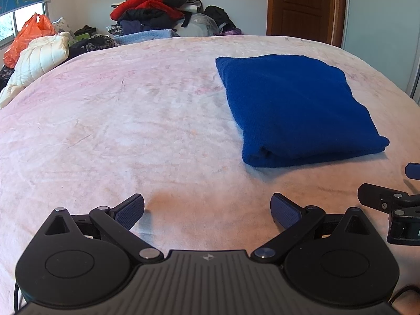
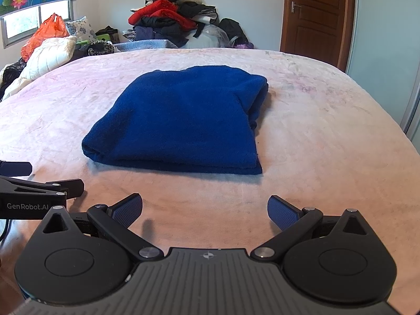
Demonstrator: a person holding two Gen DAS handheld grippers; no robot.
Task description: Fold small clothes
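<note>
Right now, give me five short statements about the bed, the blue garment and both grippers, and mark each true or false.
1. The blue garment lies folded on the pink bedspread. True.
2. The left gripper is shut on the garment. False: its jaws stand open, short of the garment.
3. The right gripper is open and holds nothing. True.
4. The orange plastic bag lies on the folded garment. False: it sits by the window, beyond the bed.
5. The wooden door stands wide open. False: it looks closed.

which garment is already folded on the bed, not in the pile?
The blue garment, folded flat alone mid-bed. The red and black clothes sit heaped behind the bed.
</note>
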